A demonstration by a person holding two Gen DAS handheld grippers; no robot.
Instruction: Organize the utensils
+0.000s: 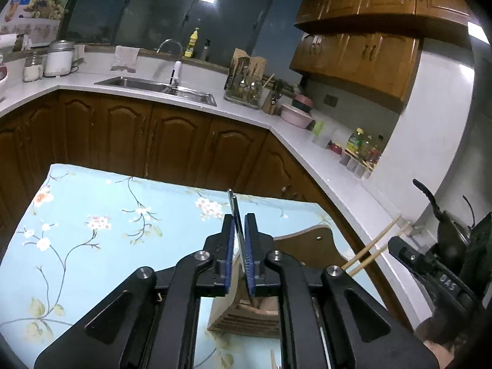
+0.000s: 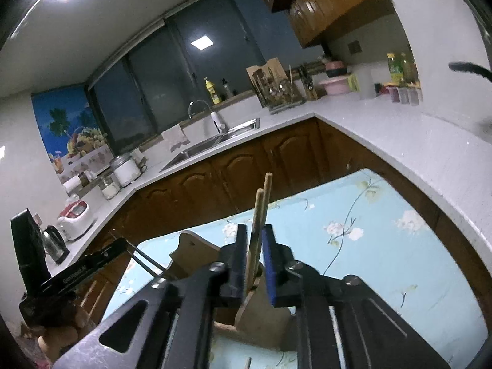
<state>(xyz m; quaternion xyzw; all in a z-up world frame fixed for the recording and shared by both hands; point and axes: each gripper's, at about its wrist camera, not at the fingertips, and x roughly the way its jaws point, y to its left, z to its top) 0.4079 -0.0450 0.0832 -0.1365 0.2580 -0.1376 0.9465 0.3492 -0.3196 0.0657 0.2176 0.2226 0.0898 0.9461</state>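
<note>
My left gripper [image 1: 239, 230] has its pads slightly apart around thin metal chopsticks [image 1: 234, 212]; my right gripper [image 2: 254, 240] stands wider, jaws loose around wooden chopsticks [image 2: 260, 212]. Both pairs stand upright in the wooden holder [image 1: 246, 316] on the floral tablecloth [image 1: 92, 215]. Beyond is the sink [image 1: 160, 87].

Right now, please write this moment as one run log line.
left gripper: dark chopsticks between jaws | right gripper: open, wooden chopsticks between jaws | below: wooden holder on floral tablecloth
</note>
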